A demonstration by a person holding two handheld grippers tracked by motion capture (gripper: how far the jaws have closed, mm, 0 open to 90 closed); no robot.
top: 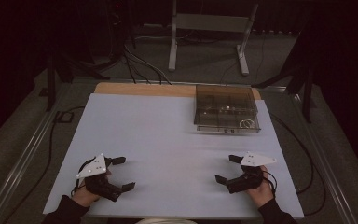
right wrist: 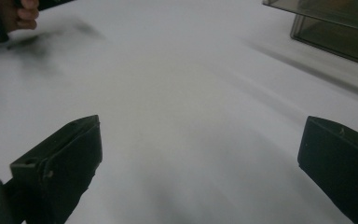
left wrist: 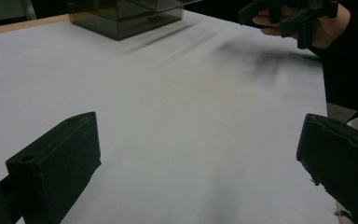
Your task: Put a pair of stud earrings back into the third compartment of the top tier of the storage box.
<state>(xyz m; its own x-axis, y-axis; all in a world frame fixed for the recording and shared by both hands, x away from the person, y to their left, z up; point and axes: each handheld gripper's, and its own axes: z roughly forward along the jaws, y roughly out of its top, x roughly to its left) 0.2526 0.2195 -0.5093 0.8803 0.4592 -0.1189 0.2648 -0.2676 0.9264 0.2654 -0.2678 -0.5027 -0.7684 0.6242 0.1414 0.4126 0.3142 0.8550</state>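
On the near left corner of the white sheet (top: 168, 140) rests my left gripper (top: 122, 173), jaws spread wide, nothing between them. Sheet: pale, bare, laid over a wooden table (top: 140, 88) (a strip of wood shows along the far edge). Near right: my right gripper (top: 227, 169), jaws equally wide, holding nothing. Far right: smoky clear compartment box (top: 227, 110), lid closed, a small ring (top: 246, 123) visible in its front right cell, well apart from both grippers. Beyond: grey floor, black cables (top: 140, 65), a metal stand (top: 209, 32), dark room.
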